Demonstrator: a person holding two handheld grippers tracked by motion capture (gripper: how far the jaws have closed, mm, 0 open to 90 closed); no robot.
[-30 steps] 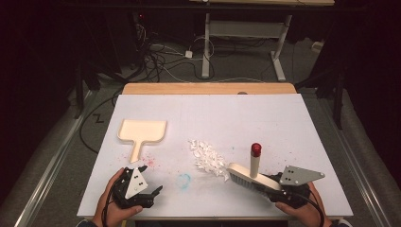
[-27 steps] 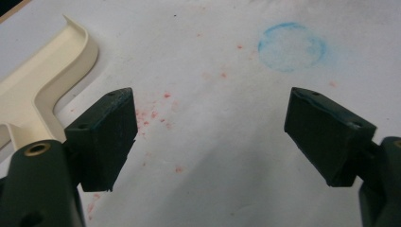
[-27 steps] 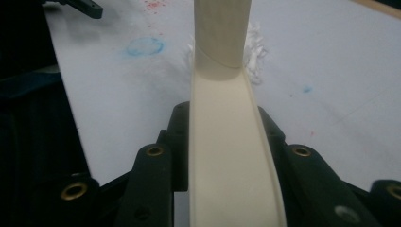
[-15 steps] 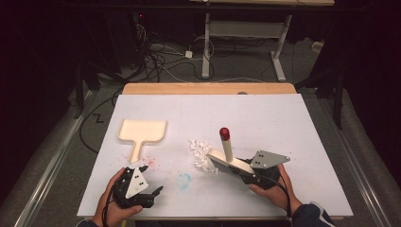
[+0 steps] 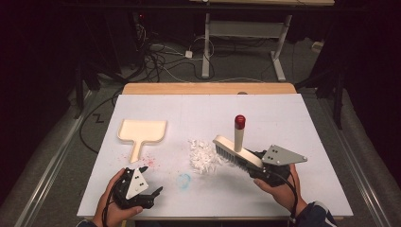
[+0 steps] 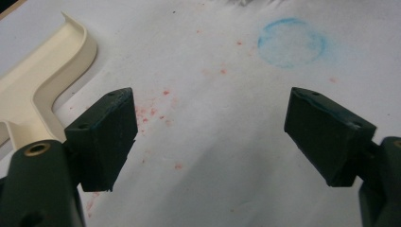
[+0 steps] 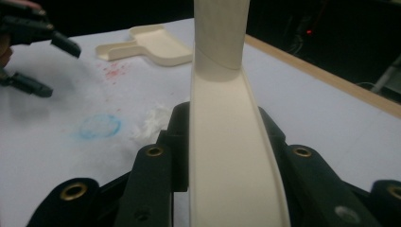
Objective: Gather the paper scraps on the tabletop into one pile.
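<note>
A cream brush (image 5: 236, 152) with an upright red-tipped handle (image 5: 240, 122) is clamped in my right gripper (image 5: 257, 166), right of the table's middle. Its bristle end meets the right edge of a pile of white shreds (image 5: 203, 157). In the right gripper view the brush back (image 7: 231, 179) runs up between the jaws of the right gripper (image 7: 224, 137). A cream dustpan (image 5: 142, 131) lies flat at the left. My left gripper (image 5: 153, 194) rests near the front edge, open and holding nothing. Its fingers (image 6: 106, 130) are spread over bare table beside the dustpan's handle (image 6: 42, 80).
A blue chalk ring (image 5: 184, 179) and red specks (image 5: 149, 161) mark the white table top (image 5: 293, 118). A wooden strip (image 5: 208, 88) borders the far edge. Cables and desk legs lie on the dark floor beyond.
My right gripper has carried the brush left and away from me, up to the shred pile. The left gripper has stayed where it was.
</note>
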